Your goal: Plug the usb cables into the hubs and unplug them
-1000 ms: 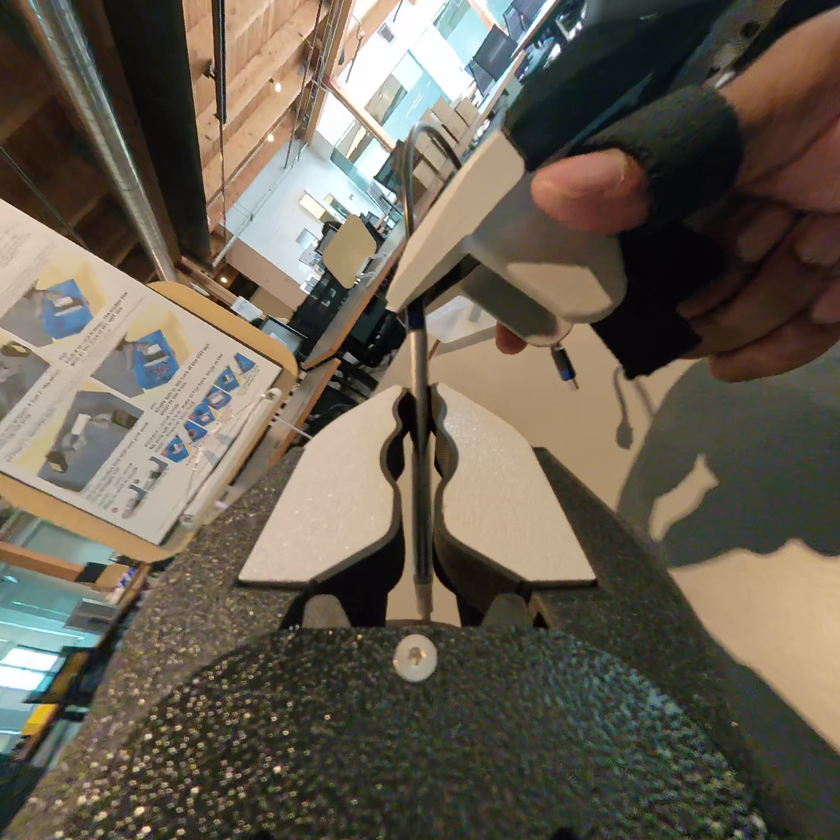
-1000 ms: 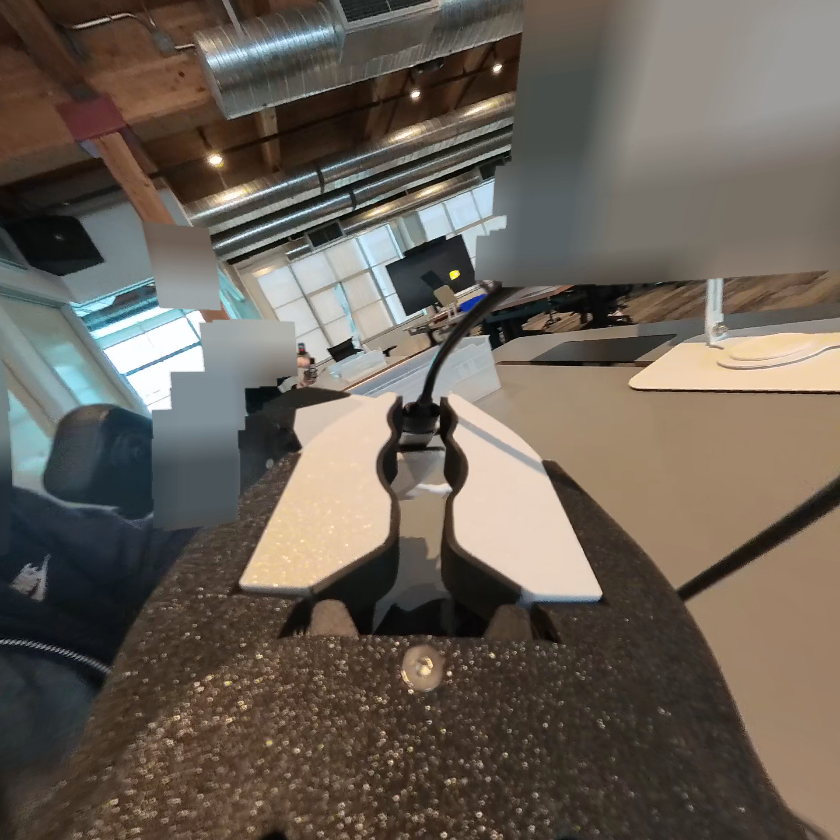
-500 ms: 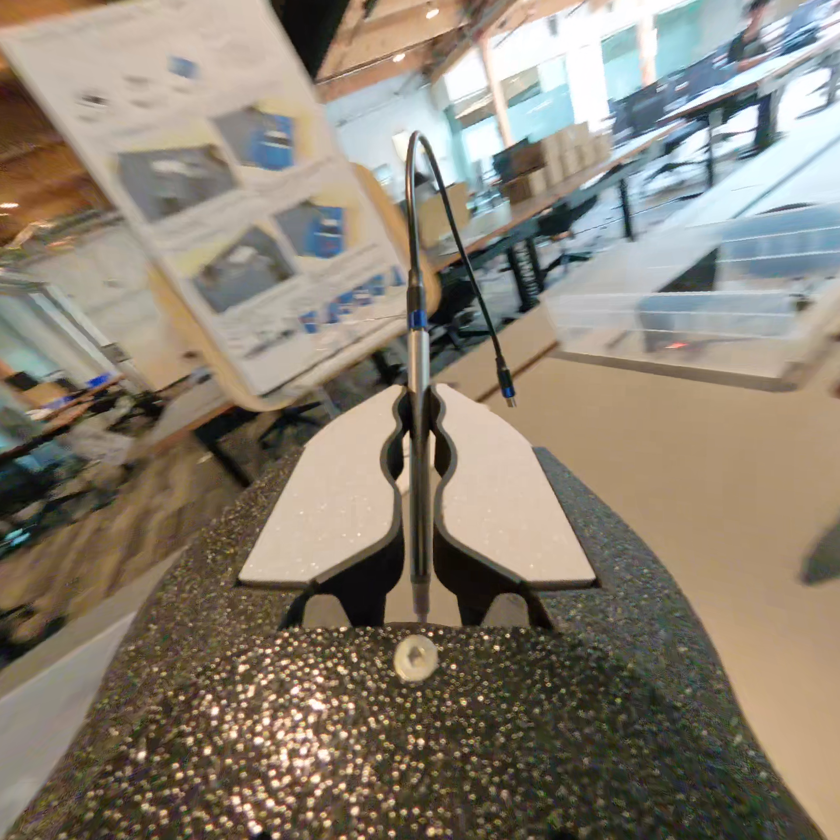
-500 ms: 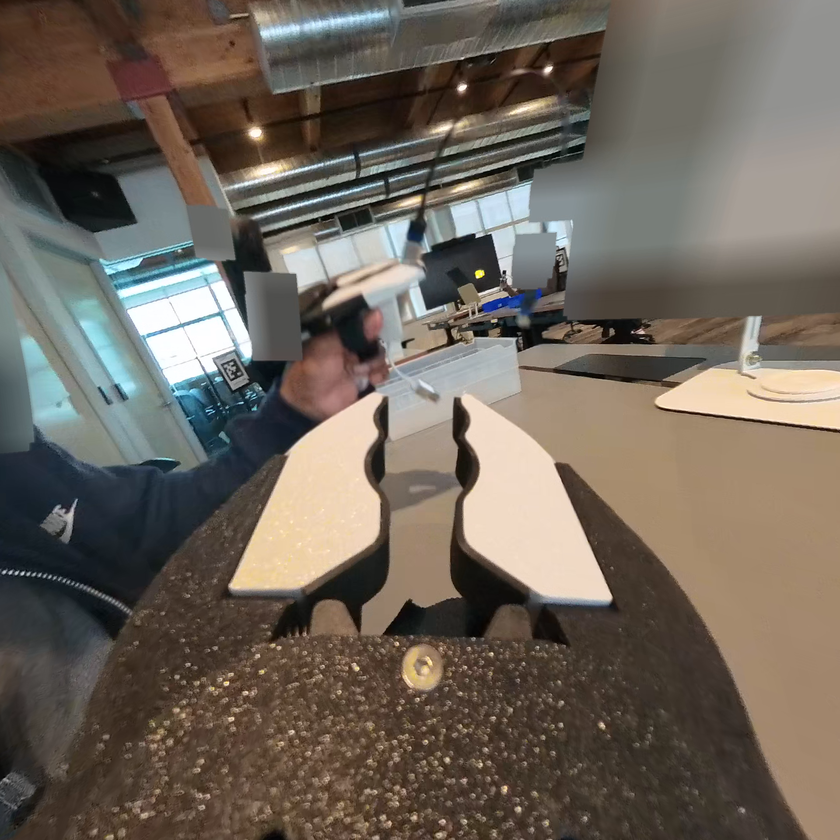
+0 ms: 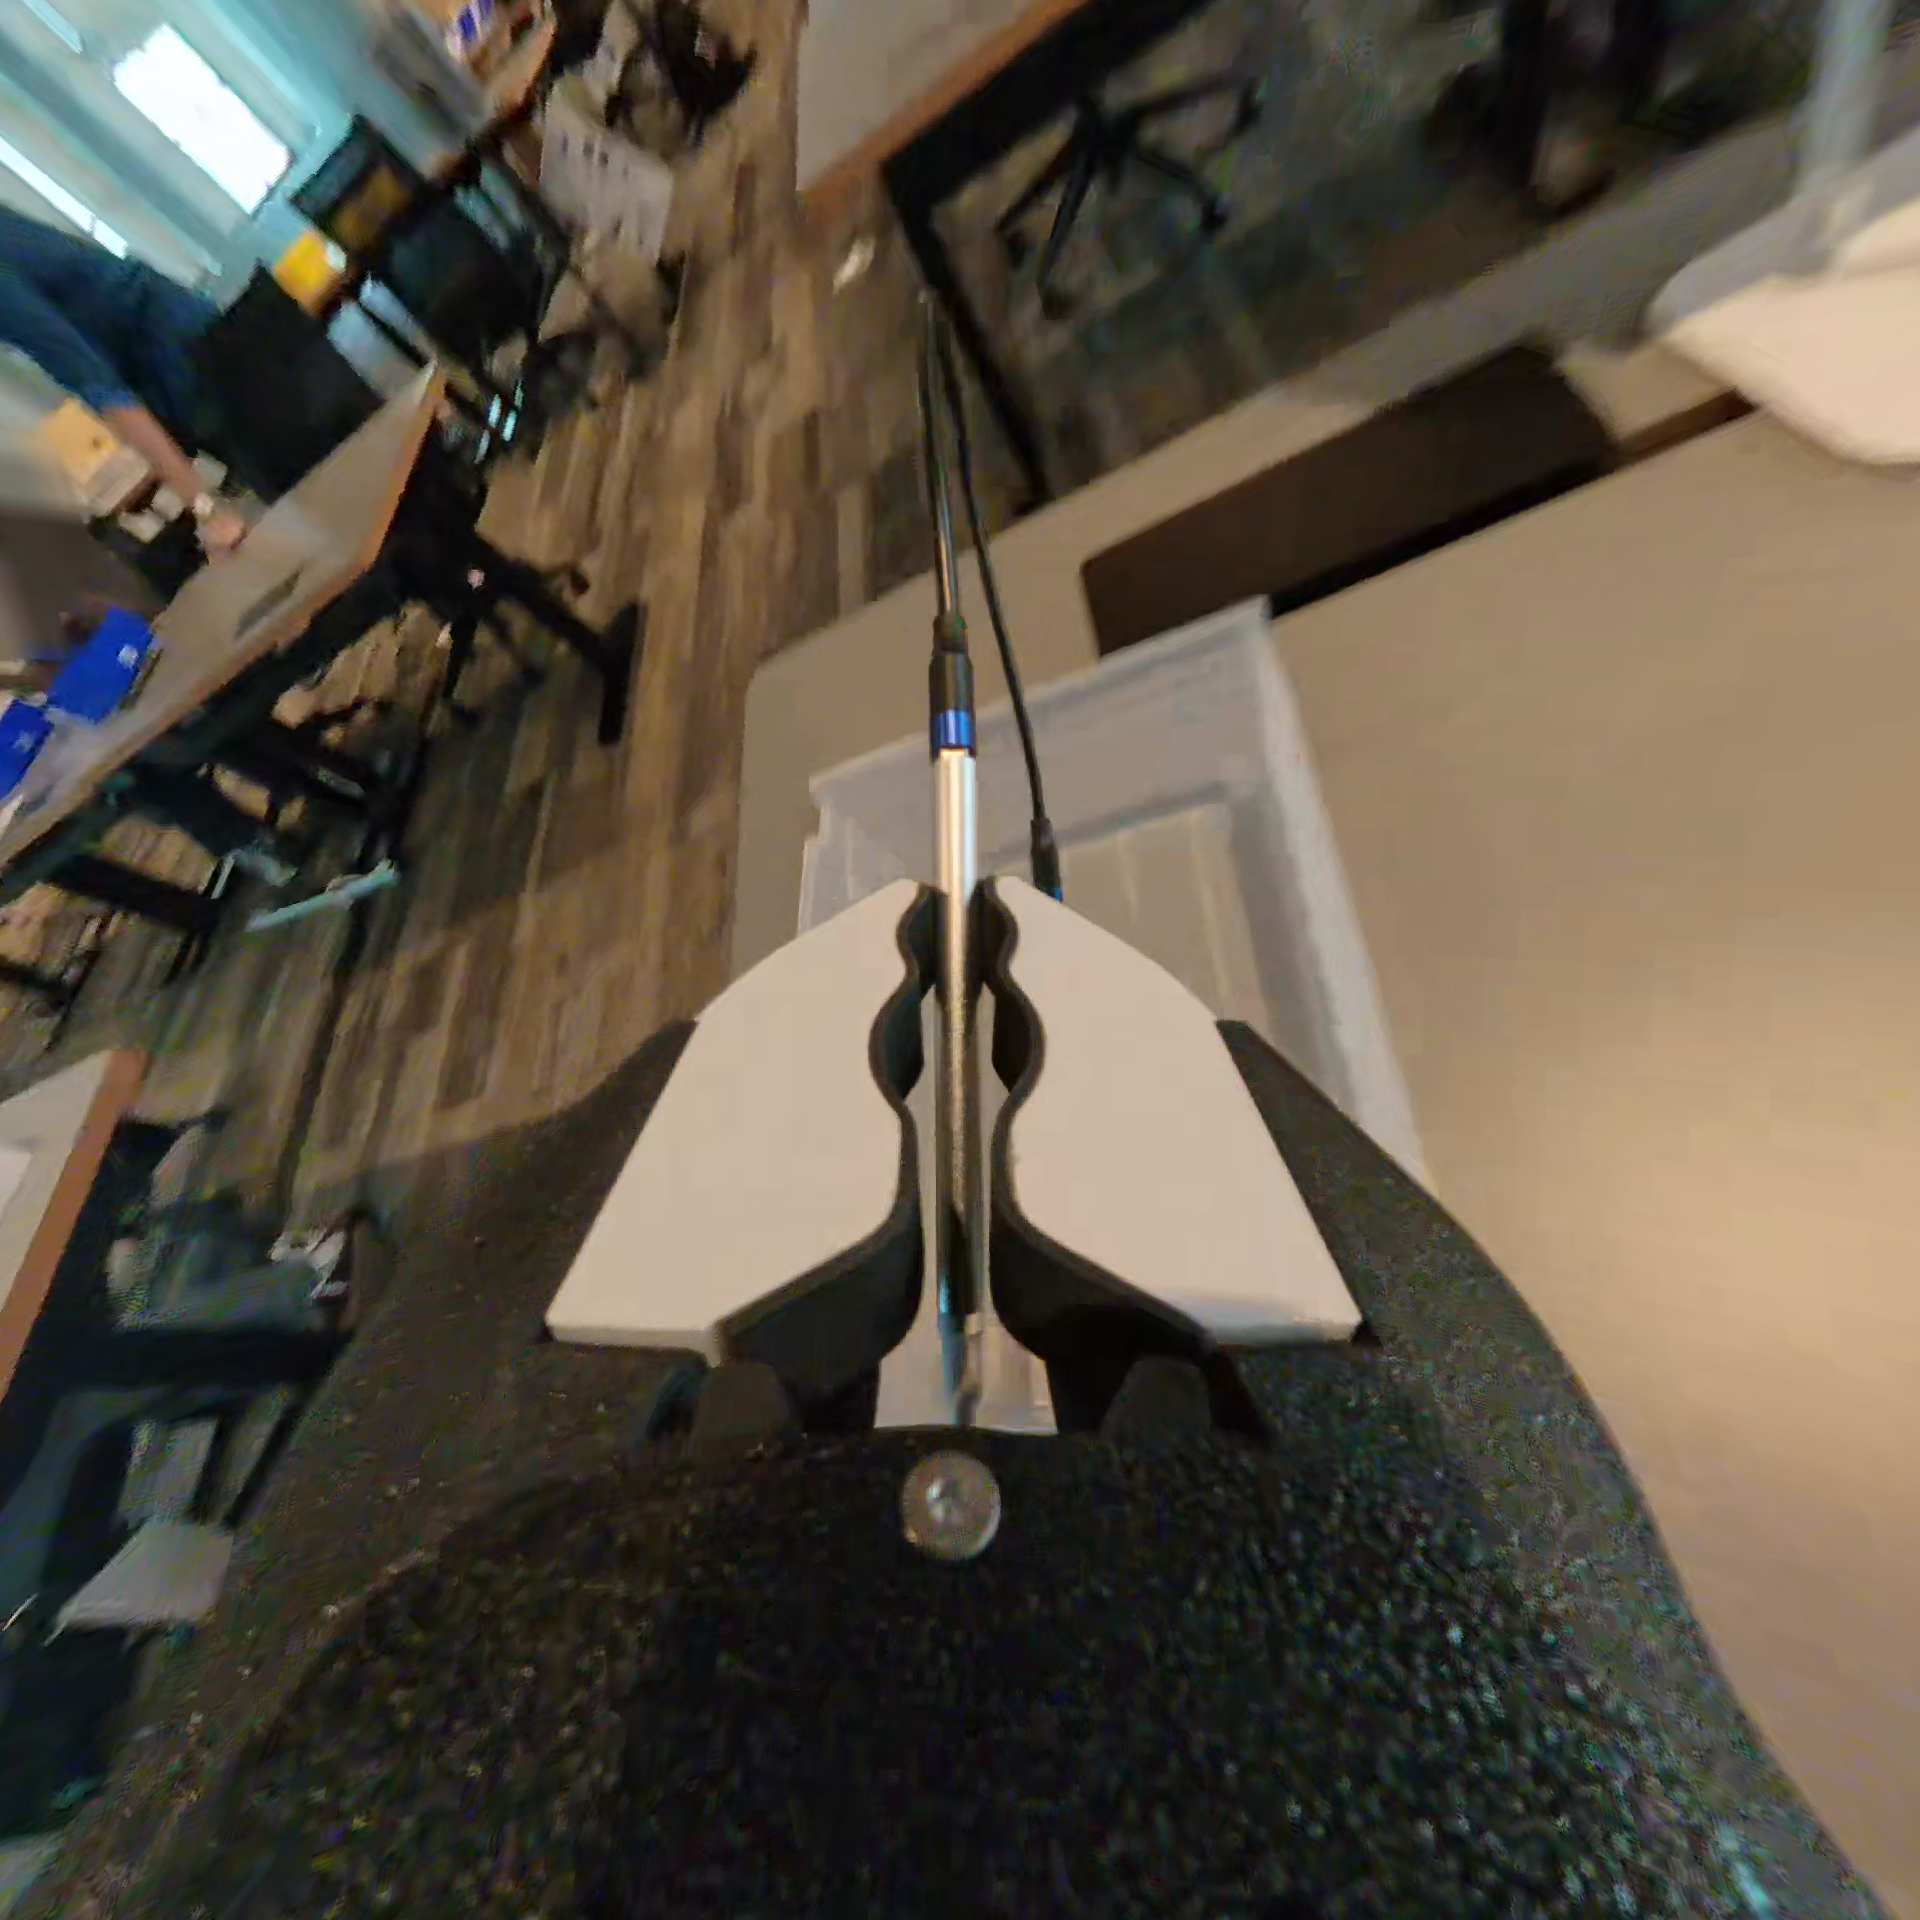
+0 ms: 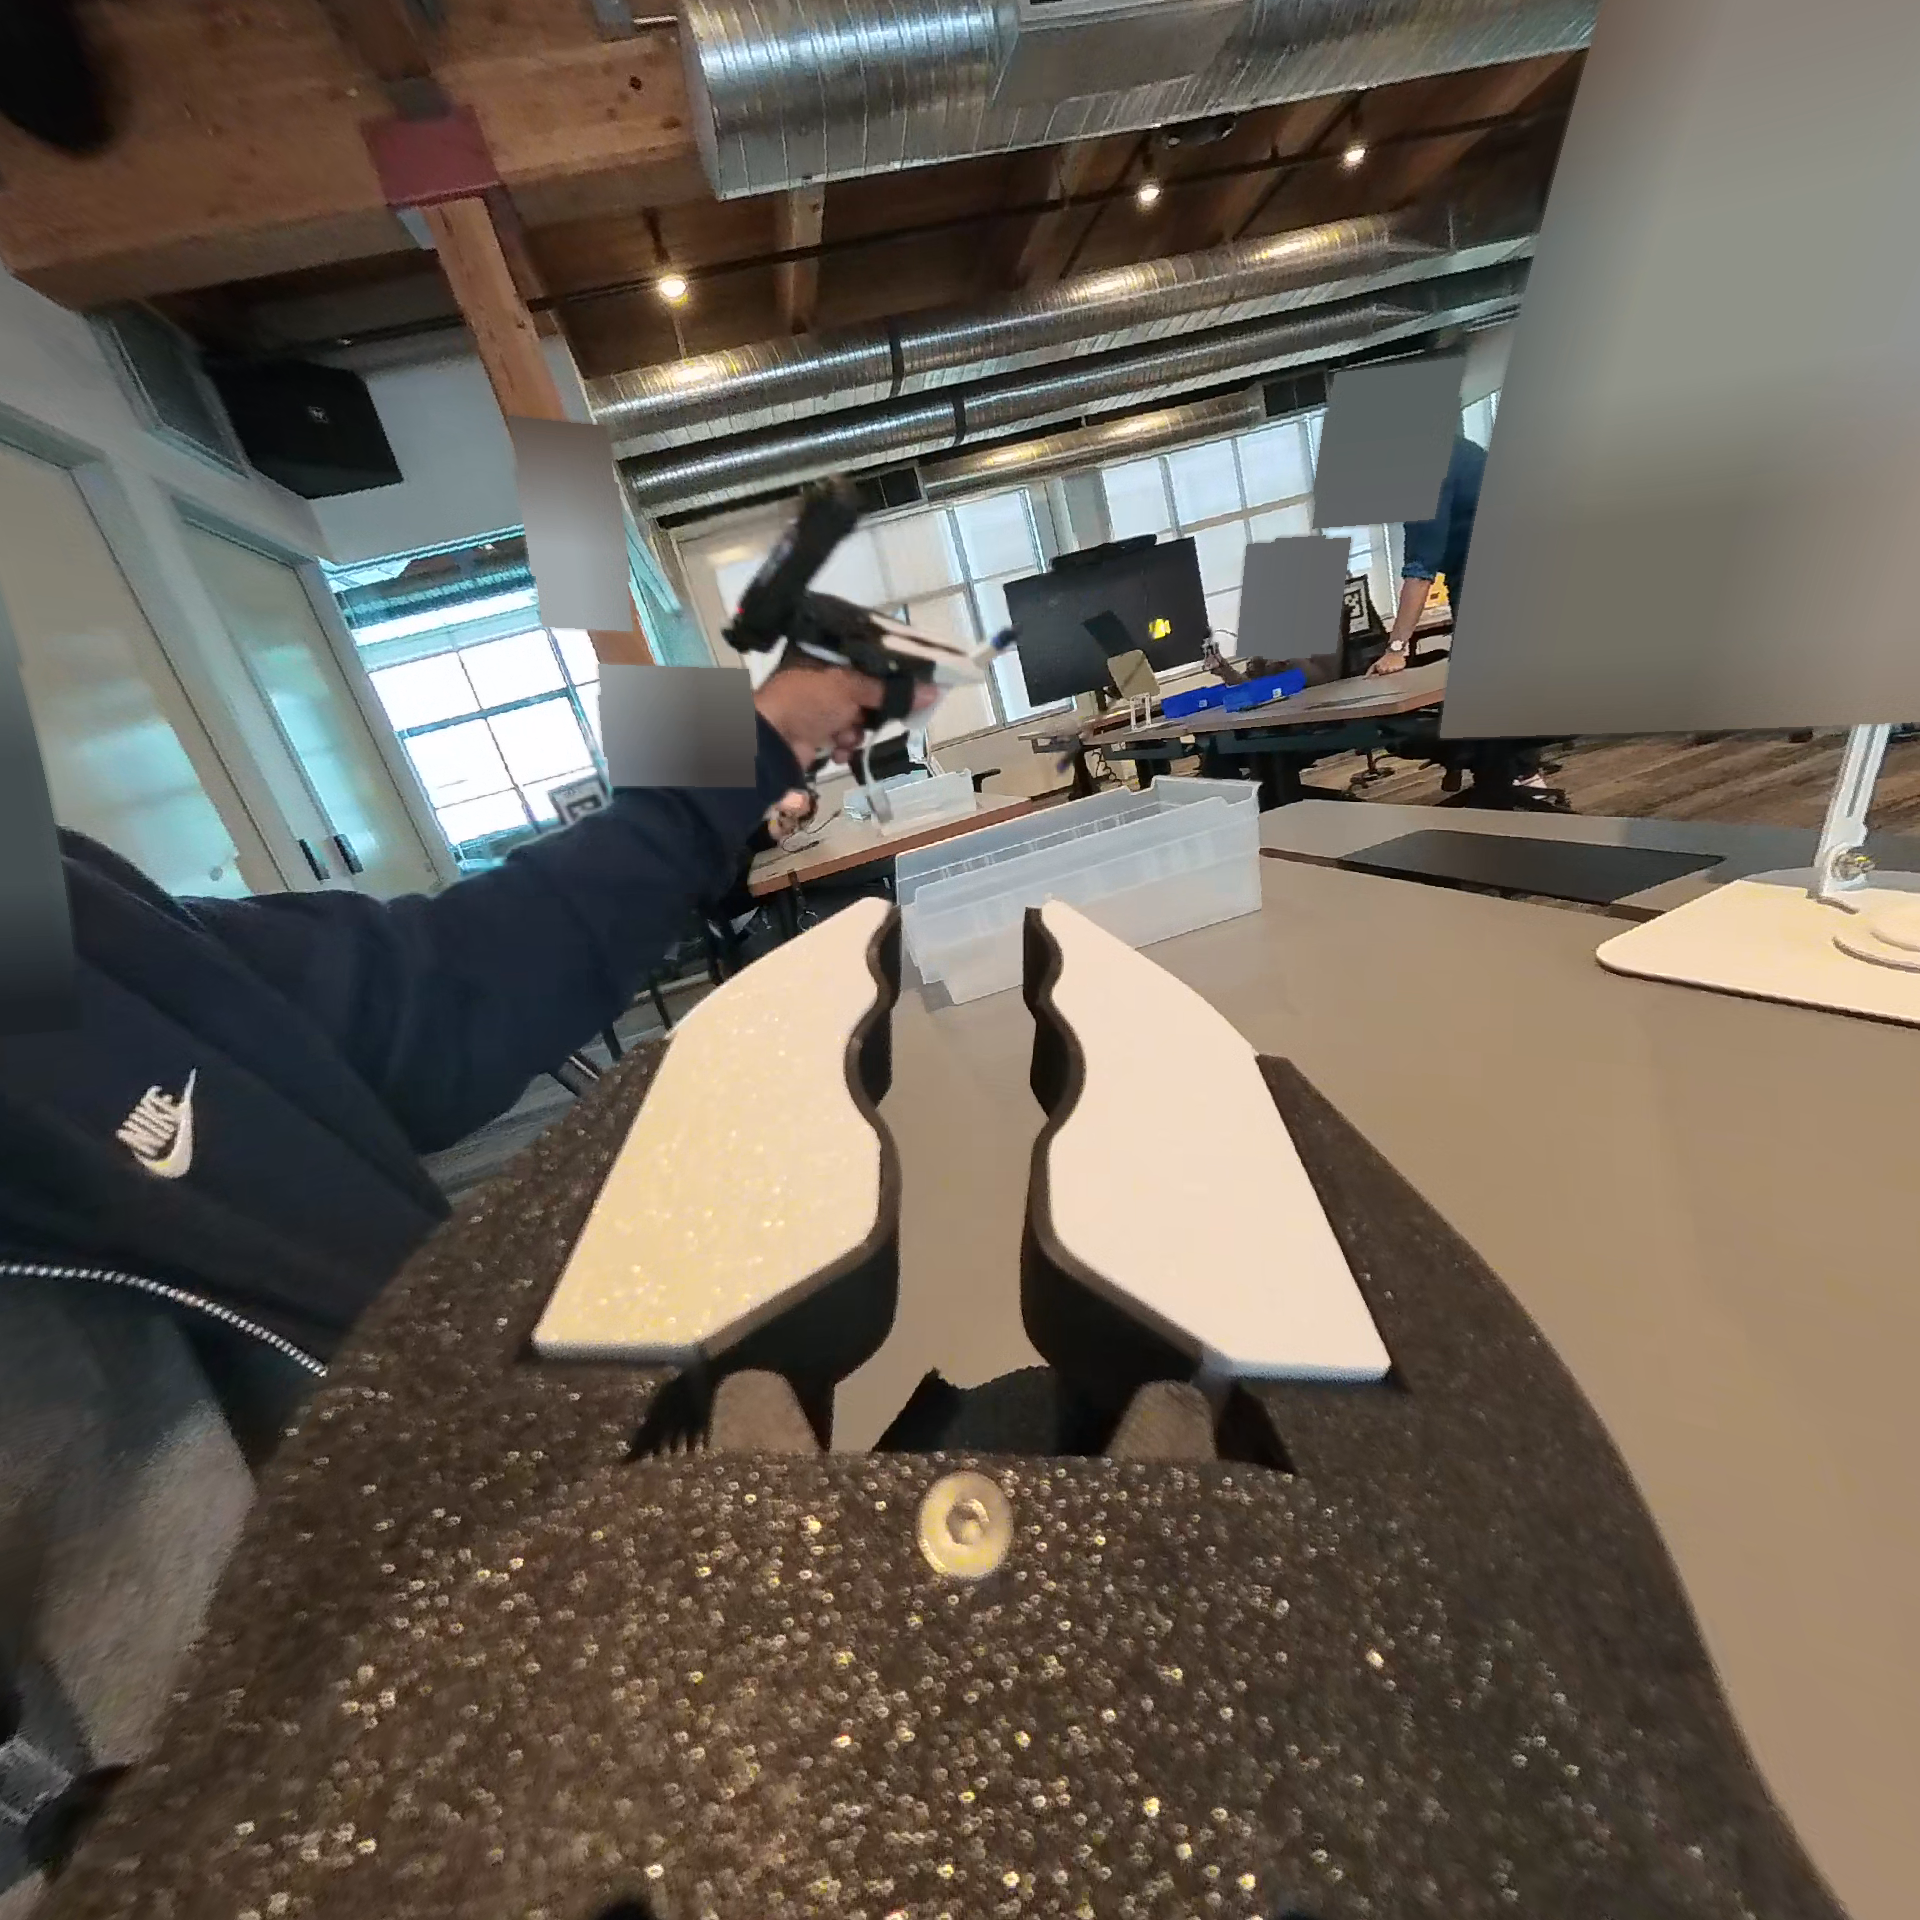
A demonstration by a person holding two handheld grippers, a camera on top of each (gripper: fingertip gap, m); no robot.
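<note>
Slim silver metal-shelled usb cable plug w/ blue collar and black cord, pinched lengthwise in left gripper above clear plastic bin; right gripper parted, empty; advised: lower gently over bin before letting go.

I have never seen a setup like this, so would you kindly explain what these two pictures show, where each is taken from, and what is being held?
There is no robot here: a person holds a two-finger gripper in each hand, each with a camera looking along its white fingers.

In the left wrist view, the left gripper is shut on a slim silver USB connector with a blue band, whose thin black cable loops away. Below it is a clear plastic bin on the grey table.

In the right wrist view, the right gripper is open and empty. Farther off, the person's dark-sleeved arm raises the other gripper. A white lamp base rests on the table.
</note>
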